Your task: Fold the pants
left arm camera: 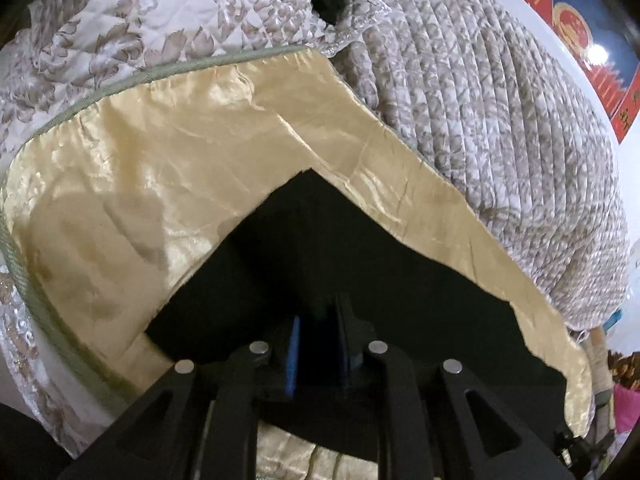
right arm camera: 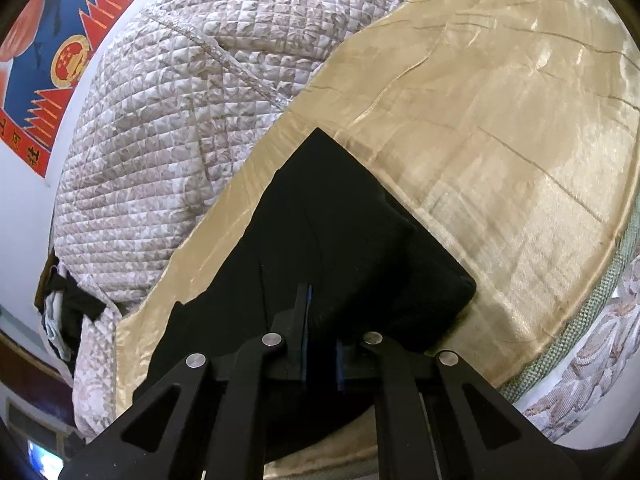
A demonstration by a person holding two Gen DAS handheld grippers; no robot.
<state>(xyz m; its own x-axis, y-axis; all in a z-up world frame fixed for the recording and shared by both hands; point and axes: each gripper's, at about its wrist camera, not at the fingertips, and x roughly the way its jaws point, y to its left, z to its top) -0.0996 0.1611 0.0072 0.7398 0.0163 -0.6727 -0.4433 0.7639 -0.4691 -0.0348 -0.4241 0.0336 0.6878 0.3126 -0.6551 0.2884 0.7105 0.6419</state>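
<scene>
Left tool (left arm camera: pixel 316 344): blue-padded fingers (left arm camera: pixel 294 354) drawn close together, with black cloth pinched between them as far as I can tell (dark on dark, so the exact bite is hard to read).

Right tool (right arm camera: pixel 320 344): same story, fingers nearly together and what looks like a fold of the black fabric nipped in the narrow gap.

Pants (right arm camera: pixel 320 240): black, lying on the gold satin sheet (right arm camera: pixel 500 140) right in front of both tools. From the right wrist view they look already doubled over, with a crisp corner pointing away and a puffy rolled edge on the right side. From the left wrist view they're one dark wedge (left arm camera: pixel 340 260) with its tip pointing away.

How they'll handle: soft, floppy, fairly light I'd guess, zero stiffness, so they'll sag wherever they aren't held. Satin underneath looks slick, so the stack could slide when dragged.

Where to grab: near edge or corners, through all layers at once, otherwise only the top layer lifts.

Bed: gold sheet has a green corded trim (left arm camera: pixel 24 280) round its edge.

Further out: a quilted floral comforter (right arm camera: pixel 180 120) bunched up behind the sheet, touching its far edge.

Wall: red and blue poster (right arm camera: pixel 60 40) with an emblem (well away from the action).
</scene>
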